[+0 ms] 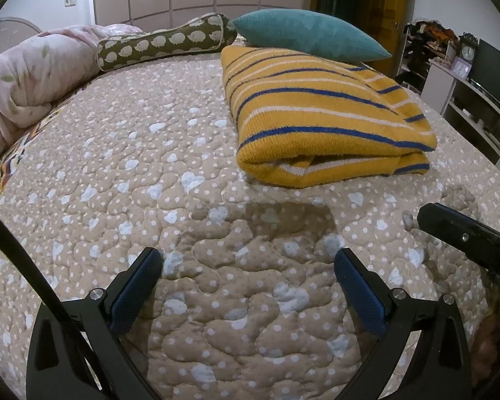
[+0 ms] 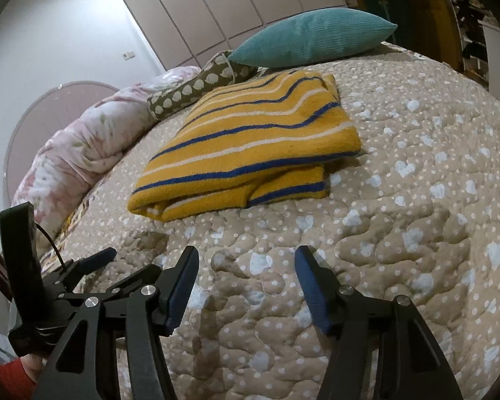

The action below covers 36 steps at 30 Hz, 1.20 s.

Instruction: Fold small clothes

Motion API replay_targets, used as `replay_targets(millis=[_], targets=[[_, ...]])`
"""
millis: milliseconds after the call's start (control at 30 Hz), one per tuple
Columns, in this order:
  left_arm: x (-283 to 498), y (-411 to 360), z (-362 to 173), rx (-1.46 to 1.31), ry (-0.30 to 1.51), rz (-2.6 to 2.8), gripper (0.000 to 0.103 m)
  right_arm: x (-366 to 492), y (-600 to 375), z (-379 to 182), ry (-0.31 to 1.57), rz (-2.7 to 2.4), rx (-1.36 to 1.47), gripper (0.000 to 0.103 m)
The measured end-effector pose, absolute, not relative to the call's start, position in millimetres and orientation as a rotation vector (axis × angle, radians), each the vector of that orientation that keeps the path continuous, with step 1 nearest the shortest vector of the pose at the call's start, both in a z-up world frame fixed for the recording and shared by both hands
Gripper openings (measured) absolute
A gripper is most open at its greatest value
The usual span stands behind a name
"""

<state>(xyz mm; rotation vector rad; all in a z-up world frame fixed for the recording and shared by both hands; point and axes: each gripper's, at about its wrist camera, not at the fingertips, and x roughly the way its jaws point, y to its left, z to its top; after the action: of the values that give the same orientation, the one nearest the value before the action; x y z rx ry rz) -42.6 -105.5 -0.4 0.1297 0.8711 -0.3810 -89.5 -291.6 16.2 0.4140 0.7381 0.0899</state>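
Sweater: the yellow striped sweater (image 1: 323,113) lies folded into a thick rectangle on the quilted bedspread (image 1: 150,173), at about one o'clock in the left wrist view, well clear of both tools; its layered edges face the cameras, so I judge the fold done.
Left gripper: the left gripper (image 1: 248,283) hangs over bare quilt at six o'clock, jaws spread wide with nothing between them.
Right gripper: the right gripper (image 2: 246,286) has its jaws apart over the quilt too, holding nothing; probably backed off to leave the sweater undisturbed.
Pillow: the teal pillow (image 1: 310,33) seems to rest on the sweater's far edge, though the view is too flat to be sure.
Next: likely fetching another garment.
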Motion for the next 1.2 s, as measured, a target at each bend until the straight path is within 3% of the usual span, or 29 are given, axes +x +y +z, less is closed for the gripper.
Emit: replay_targets(millis=[367,800,933,1200], targets=[[-39,-109,6,0.117,0.887,-0.32,0.103,-98,-292,13,0.699,0.101,0.425,0.064],[-95,-112,57,0.192,0.715,-0.182,0.103,-119,-270,25,0.678,-0.139,0.23,0.064],[-98,-115,54,0.213,0.729,-0.161,0.103,-127,-276,34,0.668,-0.251,0.166,0.072],[-103,-128,47,0.264,0.759,-0.162,0.103,-134,-297,42,0.692,-0.347,0.17,0.072]])
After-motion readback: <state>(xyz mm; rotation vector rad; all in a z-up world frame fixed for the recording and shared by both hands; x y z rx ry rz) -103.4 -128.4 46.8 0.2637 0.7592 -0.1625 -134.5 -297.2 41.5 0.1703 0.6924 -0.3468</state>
